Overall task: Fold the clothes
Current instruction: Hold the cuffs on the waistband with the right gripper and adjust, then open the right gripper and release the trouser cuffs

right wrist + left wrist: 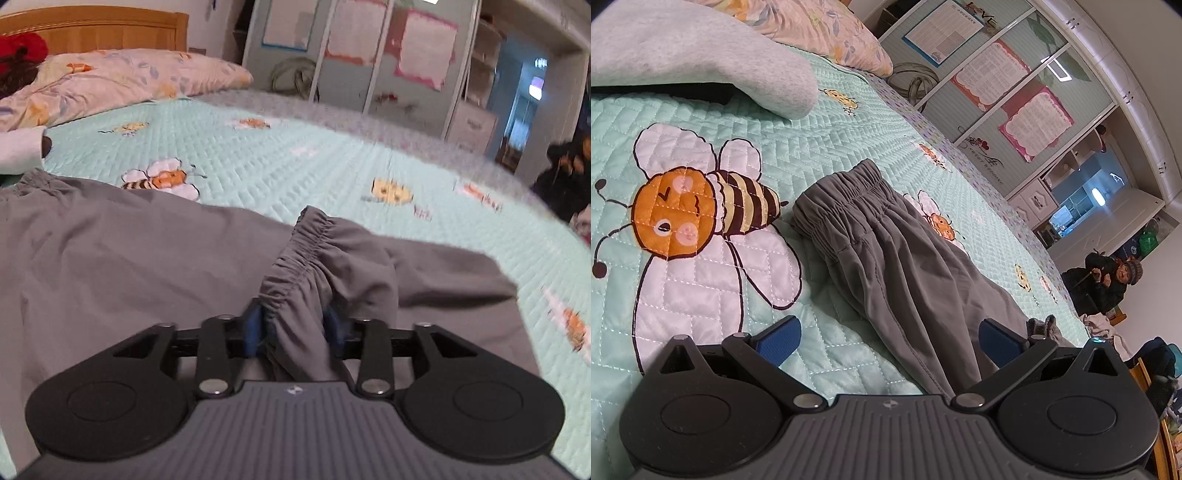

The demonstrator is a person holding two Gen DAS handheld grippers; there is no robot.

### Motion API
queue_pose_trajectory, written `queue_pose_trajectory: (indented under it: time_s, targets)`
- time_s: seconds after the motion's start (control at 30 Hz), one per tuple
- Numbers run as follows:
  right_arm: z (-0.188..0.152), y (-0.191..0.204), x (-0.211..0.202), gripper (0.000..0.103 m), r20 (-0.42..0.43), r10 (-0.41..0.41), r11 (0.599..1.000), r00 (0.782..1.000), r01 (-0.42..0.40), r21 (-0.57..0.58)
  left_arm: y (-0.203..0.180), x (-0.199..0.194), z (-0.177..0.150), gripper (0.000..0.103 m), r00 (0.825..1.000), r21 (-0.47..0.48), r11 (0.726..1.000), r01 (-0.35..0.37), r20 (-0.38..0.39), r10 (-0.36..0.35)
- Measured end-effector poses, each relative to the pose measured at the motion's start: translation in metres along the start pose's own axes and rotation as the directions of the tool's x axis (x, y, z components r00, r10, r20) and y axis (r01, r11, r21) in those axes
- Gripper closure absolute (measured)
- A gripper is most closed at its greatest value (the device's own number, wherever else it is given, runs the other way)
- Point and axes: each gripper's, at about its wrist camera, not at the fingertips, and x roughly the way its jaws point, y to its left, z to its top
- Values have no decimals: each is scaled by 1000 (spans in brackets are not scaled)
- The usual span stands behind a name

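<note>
- Bed (849,122), bee-print quilt: grey trousers (897,251) lie on it, long axis running from the elastic waistband (846,192) toward you.
- Right gripper (295,328): jaws half closed, gathered cuff (295,266) bunched between the pads; your nearer hand for the fold.
- Left gripper (886,339): jaws wide apart, holding nothing, trouser leg passing between them.
- Wardrobe lettering: "LOVE", "SWEET WEDDING".

1. A mint quilted bedspread (849,122) printed with bees covers the bed.
2. A floral pillow (122,79) lies upper left, before a wooden headboard (92,31).
3. A wardrobe (1015,74) with pink-bordered papers stands upper right.
4. A seated person (1108,280) in dark clothes is at the right edge.
</note>
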Motion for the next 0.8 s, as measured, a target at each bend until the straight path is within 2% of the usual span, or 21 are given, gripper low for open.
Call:
queue_pose_trajectory:
  time_s: [0.03,0.07,0.23,0.33,0.47,0.6,0.7,0.73,0.8]
  targets:
    - [0,2,-5,36,3,1,999,1000,-1,-33,0,0,0,1,1000,-2,1000,2,0,-2]
    - [-1,3,-9,32,11,-8,997,1000,9,-73,0,0,0,1,1000,-4,1000,3,1,-3]
    - [-7,14,-23,31,54,-15,963,998,29,-269,1,0,1,1,1000,-14,1000,12,3,-12]
    - [-9,24,-17,31,37,-63,917,997,72,-393,3,-1,1,1,1000,-17,1000,18,2,-18]
    - [-17,37,-8,31,26,-126,836,992,120,-536,3,-1,1,1,1000,-20,1000,20,2,-20]
    - [-14,47,6,32,53,-184,754,981,176,-632,3,-1,2,1,1000,-22,1000,21,2,-21]
    - [-5,48,19,34,45,-221,736,974,196,-648,4,-1,2,1,1000,-24,999,22,2,-22]
    - [-2,48,23,39,38,-228,737,973,198,-646,4,-1,2,1,1000,-25,999,23,2,-23]
    - [-1,47,29,66,16,-239,737,971,192,-649,4,-1,2,1,1000,-27,999,24,2,-24]
